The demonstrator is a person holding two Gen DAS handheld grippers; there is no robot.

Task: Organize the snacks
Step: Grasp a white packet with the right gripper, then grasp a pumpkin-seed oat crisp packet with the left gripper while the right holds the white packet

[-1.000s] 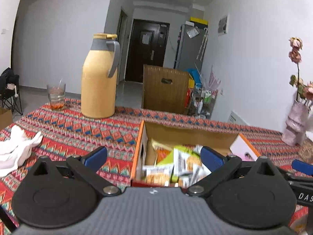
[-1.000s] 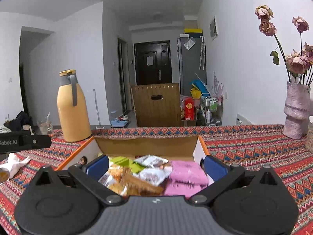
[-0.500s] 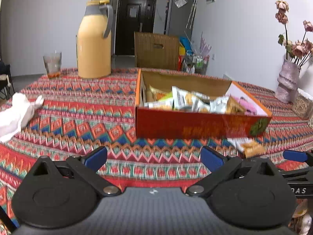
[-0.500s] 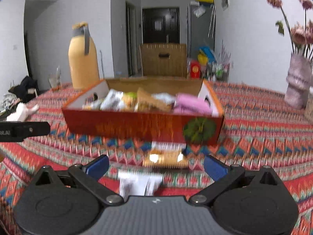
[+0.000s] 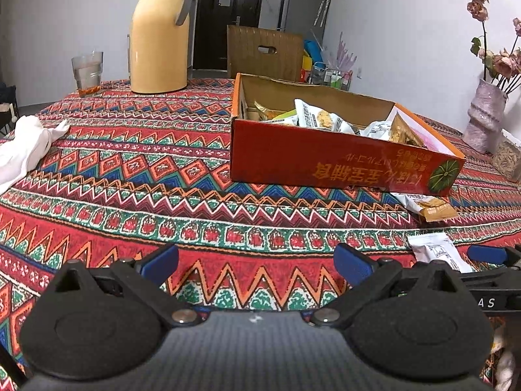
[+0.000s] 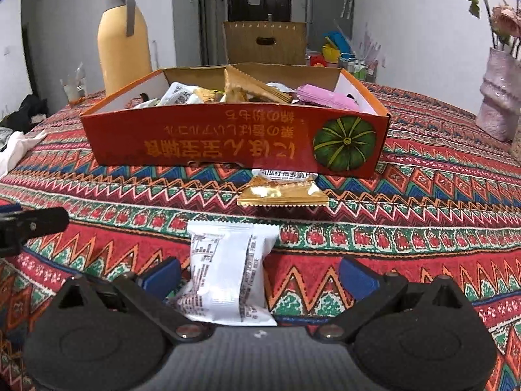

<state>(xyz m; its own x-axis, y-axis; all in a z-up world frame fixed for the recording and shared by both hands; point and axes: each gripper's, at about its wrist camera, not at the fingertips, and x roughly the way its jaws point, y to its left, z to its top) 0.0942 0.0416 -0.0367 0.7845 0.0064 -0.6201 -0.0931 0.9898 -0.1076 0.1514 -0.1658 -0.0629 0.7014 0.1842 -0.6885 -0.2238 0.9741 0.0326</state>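
Two loose snack packets lie on the worktop (image 6: 423, 195), outside the box, on its near side.

Item 1: white packet (image 6: 224, 273), flat on the patterned cloth, printed side up, lying between the spread fingers of the right gripper (image 6: 260, 273). Its lower left corner is at the left blue pad; the right pad stands clear of it. Fingers wide apart, holding nothing. Judged lined up for a pinch across the packet's width.

Item 2: gold packet (image 6: 283, 192), just beyond the white one, its far end tucked under the box's front wall.

Item 3: red cardboard box (image 6: 228, 140), open-topped, pumpkin print at its right front corner, lettering upside down. Holds mixed wrapped snacks, including a pink packet (image 6: 325, 99) at the right end. Judged the collecting container.

Item 4: left gripper (image 5: 255, 264), over bare cloth toward the near edge, fingers wide apart and empty, well apart from the box. Judged idle.

Other: yellow thermos jug (image 5: 159, 32) and drinking glass (image 5: 87, 71) toward the far left edge; white cloth (image 5: 26, 150) at the left edge; vase (image 5: 485, 114) at the right.
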